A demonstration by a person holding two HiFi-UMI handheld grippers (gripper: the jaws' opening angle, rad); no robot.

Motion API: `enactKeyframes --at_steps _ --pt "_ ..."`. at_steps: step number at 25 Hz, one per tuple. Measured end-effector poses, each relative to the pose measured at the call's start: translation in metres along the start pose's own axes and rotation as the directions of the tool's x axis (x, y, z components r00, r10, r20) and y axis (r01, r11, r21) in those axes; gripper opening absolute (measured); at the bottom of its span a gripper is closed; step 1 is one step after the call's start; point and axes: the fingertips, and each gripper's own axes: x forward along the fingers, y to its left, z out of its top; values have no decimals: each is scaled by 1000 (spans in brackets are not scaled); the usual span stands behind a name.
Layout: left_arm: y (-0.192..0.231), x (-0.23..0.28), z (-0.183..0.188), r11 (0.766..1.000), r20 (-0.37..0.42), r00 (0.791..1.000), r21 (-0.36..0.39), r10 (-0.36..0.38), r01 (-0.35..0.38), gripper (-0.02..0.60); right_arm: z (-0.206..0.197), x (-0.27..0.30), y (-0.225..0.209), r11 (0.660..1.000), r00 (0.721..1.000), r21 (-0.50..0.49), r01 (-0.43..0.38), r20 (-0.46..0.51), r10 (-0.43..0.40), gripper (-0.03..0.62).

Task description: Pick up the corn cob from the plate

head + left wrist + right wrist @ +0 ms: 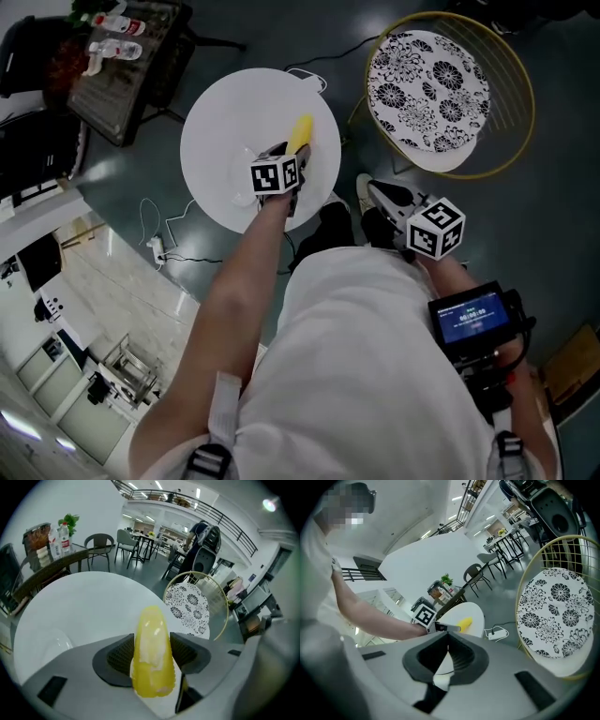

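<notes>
Left claw (151,645) was clenched on the corn cob (152,660). The dark pads pressed on the cob from 9 and 3 o'clock, about mid-length. In the left gripper view its butt end sat low between the jaws and its tip pointed to 12 o'clock, past the pads.

In the head view the cob (301,132) stuck out of the left claw (289,155) toward 1 o'clock, over the round white bench (220,131), near its 3 o'clock edge. Couldn't tell whether the cob touched the bench top or hung just above it.

A faint clear plate (246,180) lay on the bench at about 9 o'clock from the left claw, just beside it. The cob was not on it.

Right claw (448,654) was clenched with its pad tips meeting and nothing between them. In the head view it (380,199) sat off the bench, at about 4 o'clock from it and well apart from the cob.

A chair (429,89) with a gold wire frame and a black-and-white flowered cushion stood on the floor at 3 o'clock from the bench.
</notes>
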Motion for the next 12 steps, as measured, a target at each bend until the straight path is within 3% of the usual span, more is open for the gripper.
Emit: enactKeyframes --at_steps 4,8,12 --pt "2 7 -9 992 -62 996 115 66 -59 249 -4 -2 -2 1000 1000 -9 -10 -11 10 8" --pt "2 14 -14 963 -108 986 251 127 -97 249 -4 -4 -6 1000 1000 -10 -17 -11 17 8" --pt "4 13 -15 954 -112 985 283 132 -95 249 -3 -4 -2 1000 1000 -12 -18 -12 18 8"
